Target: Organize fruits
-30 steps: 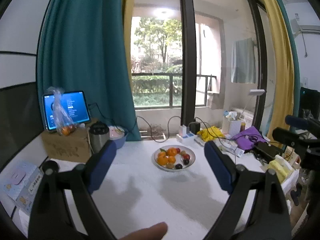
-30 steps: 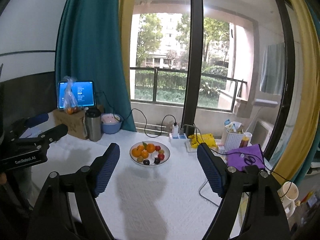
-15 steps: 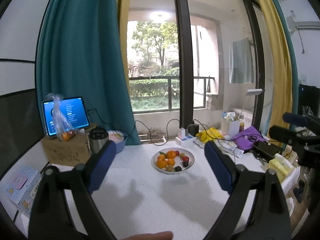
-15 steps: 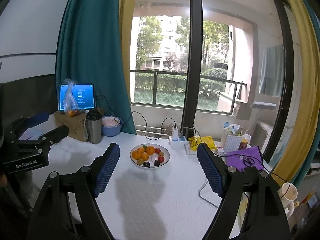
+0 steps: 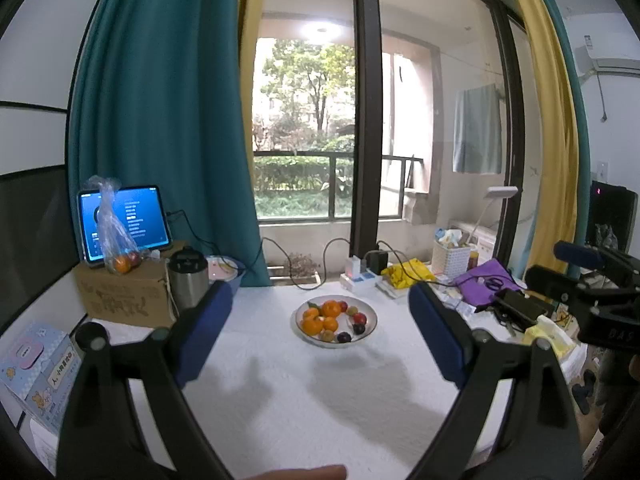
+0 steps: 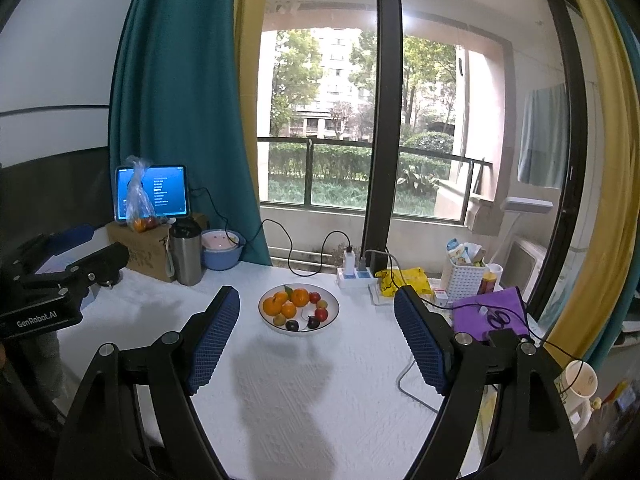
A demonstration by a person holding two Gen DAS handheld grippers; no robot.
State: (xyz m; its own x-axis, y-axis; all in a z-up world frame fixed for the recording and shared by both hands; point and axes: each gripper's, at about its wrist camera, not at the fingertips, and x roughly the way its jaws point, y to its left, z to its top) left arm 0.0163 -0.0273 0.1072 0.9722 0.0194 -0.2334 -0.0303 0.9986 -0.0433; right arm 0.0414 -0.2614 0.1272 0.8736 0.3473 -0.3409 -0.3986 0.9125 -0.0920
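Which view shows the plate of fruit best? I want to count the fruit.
The right wrist view: the plate sits nearer and sharper, each fruit separable, between the open tool fingers. The left wrist view shows the same plate whole but softer, with the fruits more bunched.

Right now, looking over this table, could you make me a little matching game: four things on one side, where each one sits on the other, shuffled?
Things:
1. oranges
2. plastic bag of fruit
3. scissors
4. steel flask

Places:
A. on the purple cloth
B. in the white plate
C. beside the blue bowl
D. on the cardboard box

Pairs: 1-B, 2-D, 3-A, 4-C
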